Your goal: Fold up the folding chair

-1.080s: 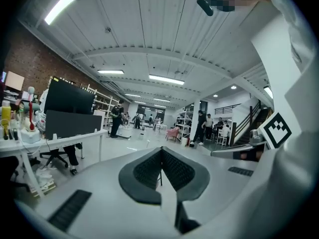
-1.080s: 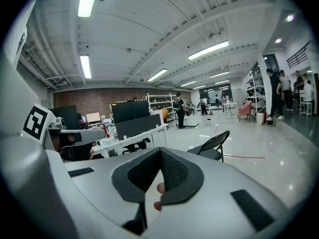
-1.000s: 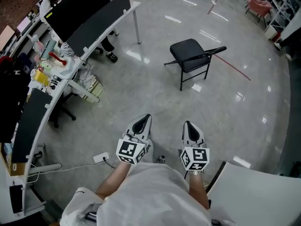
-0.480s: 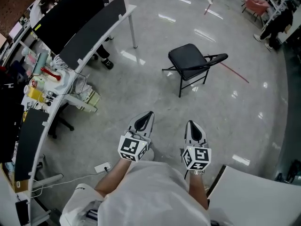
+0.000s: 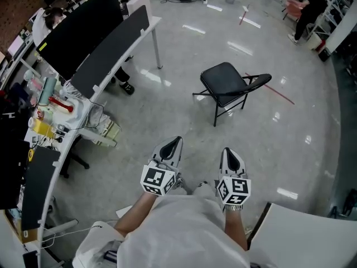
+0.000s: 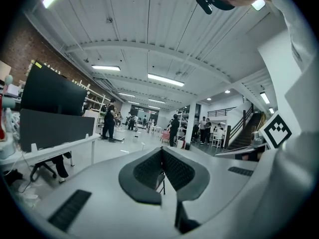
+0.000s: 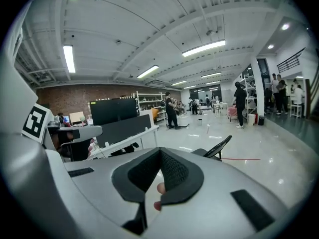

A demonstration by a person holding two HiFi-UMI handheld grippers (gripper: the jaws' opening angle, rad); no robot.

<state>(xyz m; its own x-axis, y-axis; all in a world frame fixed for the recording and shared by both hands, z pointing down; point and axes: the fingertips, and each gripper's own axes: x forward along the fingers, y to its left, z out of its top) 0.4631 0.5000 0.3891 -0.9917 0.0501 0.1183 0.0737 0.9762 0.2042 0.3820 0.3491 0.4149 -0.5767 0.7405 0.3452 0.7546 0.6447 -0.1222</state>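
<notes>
Your arms: both forearms reach straight out from your body, side by side. Each claw points ahead and dips a little toward the floor [image 5: 167,110].
Left claw [image 5: 174,143]: its jaws are closed, the dark pads meet at the tip [image 6: 162,151], and it grips nothing.
Right claw [image 5: 227,152]: its jaws are likewise closed pad to pad [image 7: 159,151], and it is empty.
Marker cubes: one sits on the back of each claw, close to your wrists, the left [image 5: 156,180] and the right [image 5: 234,190].
Folding chair [image 5: 228,85]: it stands unfolded on the floor, well ahead of both claws and a little to your right, and neither claw touches it. Its black seat is level and its backrest is on the right side in the head view. The right gripper view shows it just beyond the claw's tip [image 7: 217,148].
Red line [image 5: 279,94]: it is marked on the floor and runs behind the chair's backrest.
Table [image 5: 146,29]: it is long and white, to your left, and well apart from the chair. It has dark panels along it and clutter at its near end.
Background: people stand far off across the hall.
</notes>
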